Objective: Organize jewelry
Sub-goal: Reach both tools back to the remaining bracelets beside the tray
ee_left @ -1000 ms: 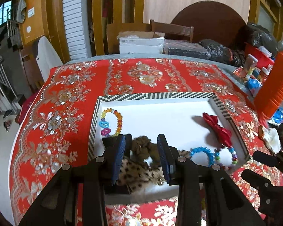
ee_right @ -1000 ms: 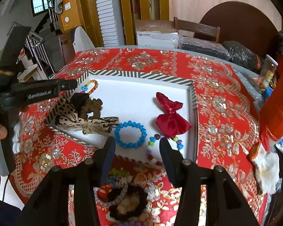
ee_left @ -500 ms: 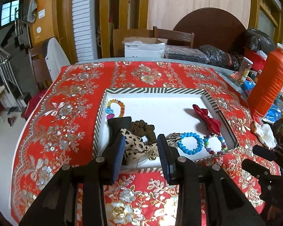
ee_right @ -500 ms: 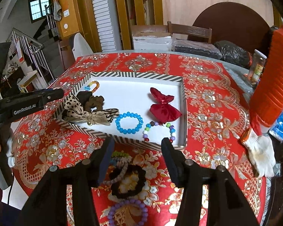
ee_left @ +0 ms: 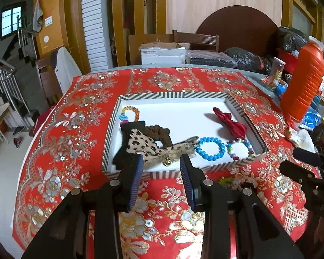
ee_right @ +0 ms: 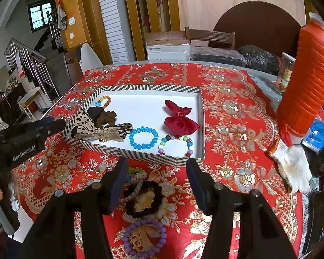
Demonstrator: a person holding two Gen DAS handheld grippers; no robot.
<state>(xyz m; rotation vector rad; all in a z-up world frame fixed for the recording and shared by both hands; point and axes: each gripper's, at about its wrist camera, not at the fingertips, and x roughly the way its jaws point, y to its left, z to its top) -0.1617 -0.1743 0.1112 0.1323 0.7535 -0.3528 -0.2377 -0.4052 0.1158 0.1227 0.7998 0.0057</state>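
A striped-rim tray (ee_left: 237,102) (ee_right: 140,151) holds a leopard bow (ee_left: 140,143), a brown scrunchie (ee_left: 159,131), a rainbow bead ring (ee_left: 129,113), a blue bead bracelet (ee_left: 210,149) (ee_right: 143,138), a multicolour bracelet (ee_right: 177,144) and a red bow (ee_left: 229,120) (ee_right: 179,120). My left gripper (ee_left: 161,164) hangs open just short of the tray's near rim, nothing between its fingers. My right gripper (ee_right: 156,168) has its jaws opening above loose pieces on the cloth: a black scrunchie (ee_right: 143,198), a braided band (ee_right: 134,190) and a purple bead bracelet (ee_right: 143,237). Its pads touch none of them.
A tall orange jug (ee_right: 306,82) stands at the right, with a white glove (ee_right: 291,166) and a small jar (ee_right: 286,73) near it. Boxes (ee_left: 162,54), black bags and a wooden chair line the far table edge. The red cloth drops off at the left.
Both grippers drew back from the tray toward the near table edge. The left one was over the leopard bow and now sits outside the rim. The right jaws spread wider.
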